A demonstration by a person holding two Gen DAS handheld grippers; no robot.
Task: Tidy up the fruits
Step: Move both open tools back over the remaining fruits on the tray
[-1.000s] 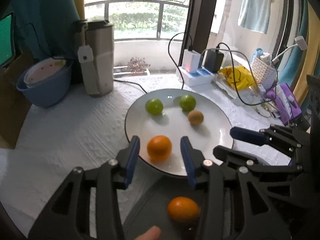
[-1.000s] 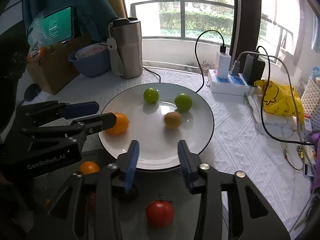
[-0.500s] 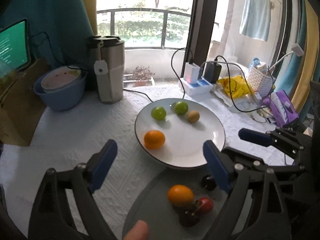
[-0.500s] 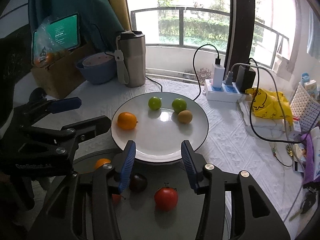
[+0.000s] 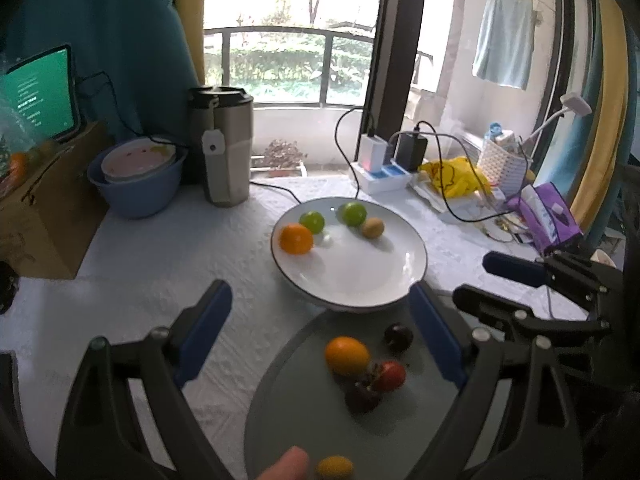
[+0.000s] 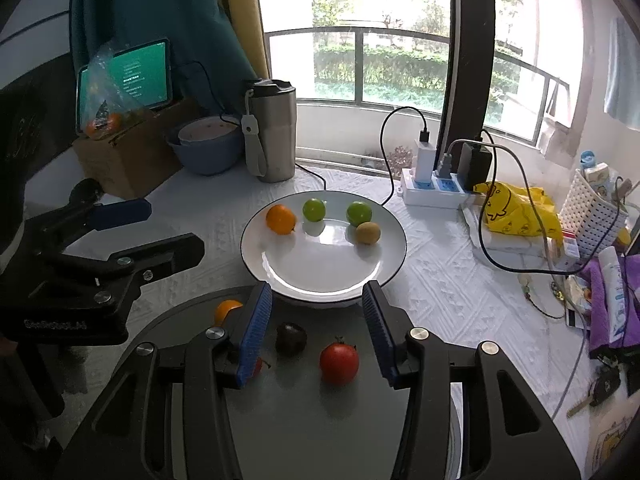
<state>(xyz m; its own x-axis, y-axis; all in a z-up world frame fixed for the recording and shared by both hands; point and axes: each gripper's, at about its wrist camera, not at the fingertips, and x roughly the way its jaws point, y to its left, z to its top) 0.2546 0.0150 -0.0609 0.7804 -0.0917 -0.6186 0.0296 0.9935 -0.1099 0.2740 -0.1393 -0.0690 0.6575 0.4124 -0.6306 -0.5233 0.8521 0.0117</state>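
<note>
A white plate (image 5: 360, 280) (image 6: 384, 268) holds an orange (image 5: 296, 239) (image 6: 281, 219), two green fruits (image 5: 312, 221) (image 5: 352, 213) and a brown kiwi (image 5: 373, 227) (image 6: 368, 233). A grey tray (image 5: 304, 432) (image 6: 320, 420) in front holds another orange (image 5: 346, 355) (image 6: 227, 309), a red tomato (image 6: 339, 362), a dark plum (image 6: 291, 338) and other small fruit. My left gripper (image 5: 320, 320) is wide open and empty above the tray's near edge. My right gripper (image 6: 318, 320) is open and empty over the plum.
A steel tumbler (image 5: 224, 148), a blue bowl (image 5: 136, 184), a cardboard box (image 6: 132, 156) and a tablet stand at the back left. A power strip with cables (image 6: 436, 188), a yellow bag (image 6: 516, 208) and a white basket (image 6: 592, 212) crowd the right.
My left gripper opened, let go of the orange on the plate and pulled back and up. My right gripper also drew back and opened a little wider.
</note>
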